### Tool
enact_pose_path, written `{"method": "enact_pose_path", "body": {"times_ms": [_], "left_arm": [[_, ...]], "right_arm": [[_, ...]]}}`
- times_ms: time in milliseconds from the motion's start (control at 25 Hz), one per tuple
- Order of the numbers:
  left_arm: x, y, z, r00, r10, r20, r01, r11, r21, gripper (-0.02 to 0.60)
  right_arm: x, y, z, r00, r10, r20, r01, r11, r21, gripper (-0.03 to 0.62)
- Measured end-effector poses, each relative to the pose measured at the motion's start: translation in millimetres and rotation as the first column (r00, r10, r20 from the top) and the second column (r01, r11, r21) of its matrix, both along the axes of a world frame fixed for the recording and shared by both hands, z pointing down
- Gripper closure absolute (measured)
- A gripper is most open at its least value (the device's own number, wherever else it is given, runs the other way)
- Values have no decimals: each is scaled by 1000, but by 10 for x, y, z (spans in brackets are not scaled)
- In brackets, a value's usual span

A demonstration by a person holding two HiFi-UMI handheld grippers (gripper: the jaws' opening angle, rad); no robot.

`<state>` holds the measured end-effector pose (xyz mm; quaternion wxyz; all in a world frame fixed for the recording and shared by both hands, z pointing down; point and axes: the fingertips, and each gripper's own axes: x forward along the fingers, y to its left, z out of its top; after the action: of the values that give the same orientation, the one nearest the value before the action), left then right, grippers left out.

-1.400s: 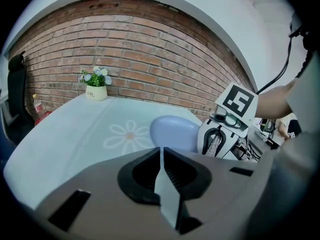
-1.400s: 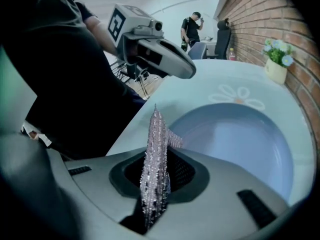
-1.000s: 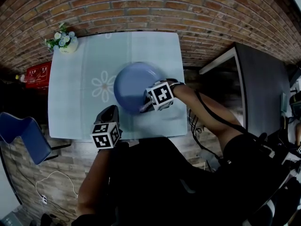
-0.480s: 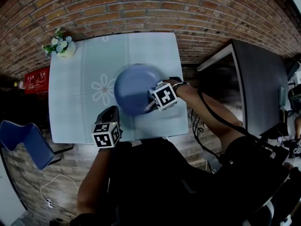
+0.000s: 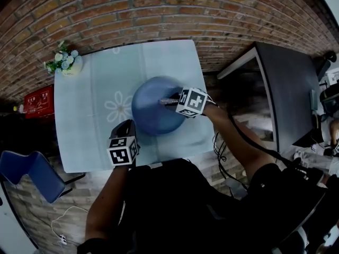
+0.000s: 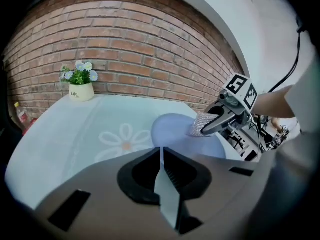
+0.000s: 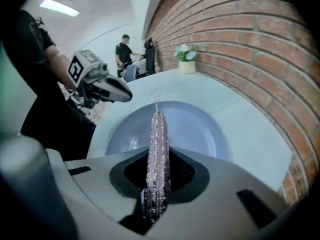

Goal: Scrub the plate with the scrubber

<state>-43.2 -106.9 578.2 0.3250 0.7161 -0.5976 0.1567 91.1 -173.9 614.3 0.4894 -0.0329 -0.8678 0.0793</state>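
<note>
A blue plate (image 5: 153, 112) lies on the pale table (image 5: 90, 105), also visible as the blue plate (image 7: 190, 129) and blue plate (image 6: 172, 131). My right gripper (image 5: 170, 102) is shut on a silvery mesh scrubber (image 7: 157, 159), held over the plate's right half; the scrubber (image 6: 202, 125) hangs just above the plate. My left gripper (image 5: 126, 131) hovers near the table's front edge, left of the plate, its jaws pressed together with nothing between them (image 6: 162, 184).
A small pot of flowers (image 5: 64, 61) stands at the table's far left corner. A brick wall (image 5: 159, 9) runs behind the table. A blue chair (image 5: 24, 173) is to the left, a dark desk (image 5: 286, 89) to the right. Two people (image 7: 132, 51) stand far off.
My right gripper with the scrubber has moved up and slightly right, from the plate's near right rim to over its right half. The left gripper has barely moved.
</note>
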Motion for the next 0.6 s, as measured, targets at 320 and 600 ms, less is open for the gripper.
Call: {"method": "enact_pose_path", "body": {"times_ms": [320,600], "left_arm": [[-66,-208,87,1000,15,-24,-16,1000,-15,549],[-52,-215,310,998,55,-38,-58,995,-77,548]], "right_arm": [[-68,-520,109,936,350,16,-347,917,196,528],[-225,-622,242,891,453,22,-447,867,220,528]]}}
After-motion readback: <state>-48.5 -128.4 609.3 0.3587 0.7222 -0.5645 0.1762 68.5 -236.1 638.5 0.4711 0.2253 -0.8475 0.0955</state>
